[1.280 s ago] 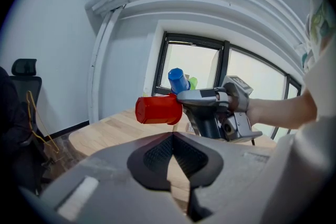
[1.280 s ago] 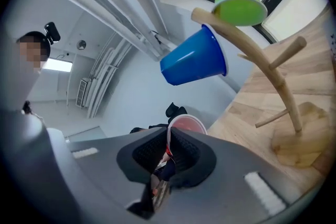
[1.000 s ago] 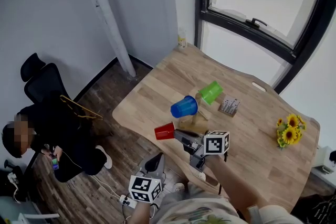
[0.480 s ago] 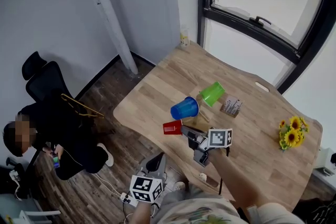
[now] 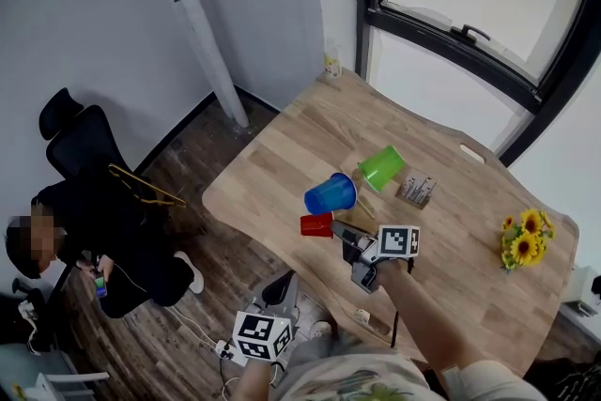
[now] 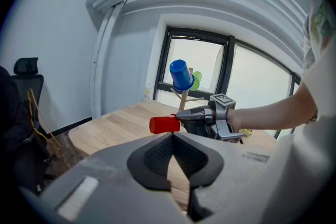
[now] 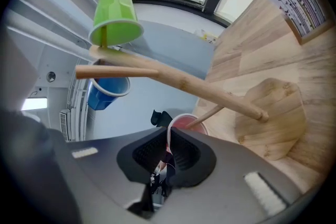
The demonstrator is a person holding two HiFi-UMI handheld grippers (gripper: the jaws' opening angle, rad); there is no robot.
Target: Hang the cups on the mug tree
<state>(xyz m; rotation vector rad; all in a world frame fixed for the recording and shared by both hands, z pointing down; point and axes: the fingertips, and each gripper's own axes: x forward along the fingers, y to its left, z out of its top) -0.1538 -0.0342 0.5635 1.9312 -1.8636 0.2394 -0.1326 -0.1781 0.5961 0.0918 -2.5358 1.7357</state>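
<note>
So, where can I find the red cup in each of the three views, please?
Head view: the red cup is just below the blue cup, held by the right gripper.
Left gripper view: the red cup is at the centre, under the blue cup.
Right gripper view: the red cup is at lower centre, its rim between the jaws.
Shared landmark: the blue cup.

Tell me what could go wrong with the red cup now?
The right hand-held gripper pinches the red cup only by its thin rim, so it might slip. The peg is just at the cup's mouth; a crooked push could miss it. Bumping the mug tree could shake the blue cup and green cup off.
</note>
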